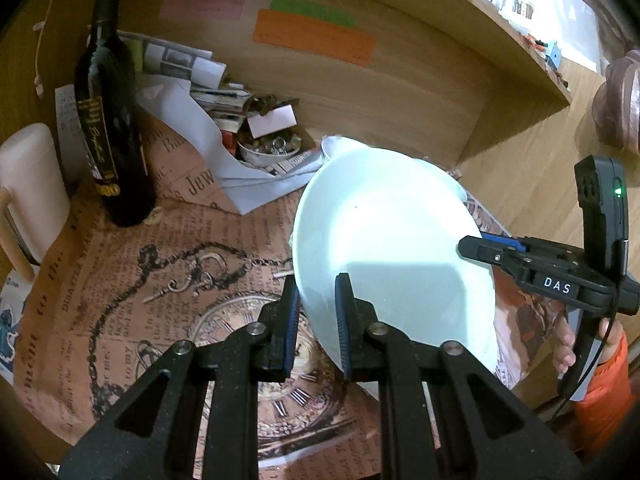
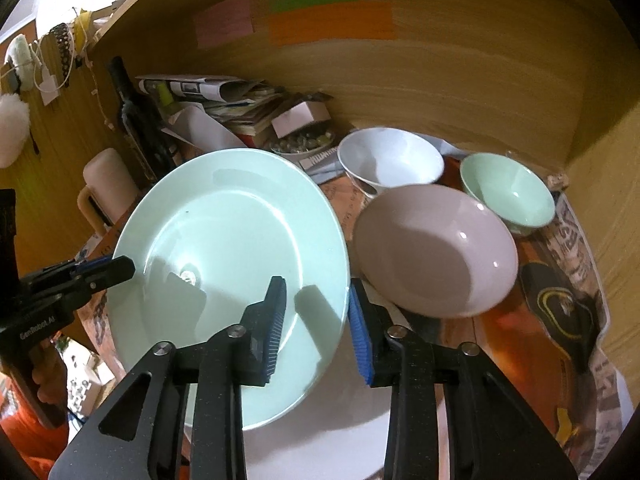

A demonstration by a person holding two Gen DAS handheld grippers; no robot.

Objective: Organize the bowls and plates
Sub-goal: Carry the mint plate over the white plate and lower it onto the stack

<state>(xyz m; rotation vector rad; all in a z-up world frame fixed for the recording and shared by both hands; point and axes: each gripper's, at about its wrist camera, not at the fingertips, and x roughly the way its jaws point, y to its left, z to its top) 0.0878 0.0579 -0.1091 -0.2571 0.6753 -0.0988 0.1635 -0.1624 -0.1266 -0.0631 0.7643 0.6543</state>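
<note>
A pale green plate (image 2: 224, 240) is held tilted above the table; it also shows in the left wrist view (image 1: 392, 240). My left gripper (image 1: 316, 312) is shut on its left rim. My right gripper (image 2: 316, 320) straddles its right rim with a gap at the pads, so it looks open. A white plate (image 2: 340, 432) lies under the right gripper. A pink bowl (image 2: 436, 248), a white bowl (image 2: 392, 156) and a green bowl (image 2: 508, 192) stand to the right.
A dark wine bottle (image 1: 112, 120), a cream mug (image 1: 28, 188), a paper pile (image 1: 208, 92) and a small dish of trinkets (image 1: 272, 148) crowd the back left. Wooden walls enclose the newspaper-covered table (image 1: 160, 280).
</note>
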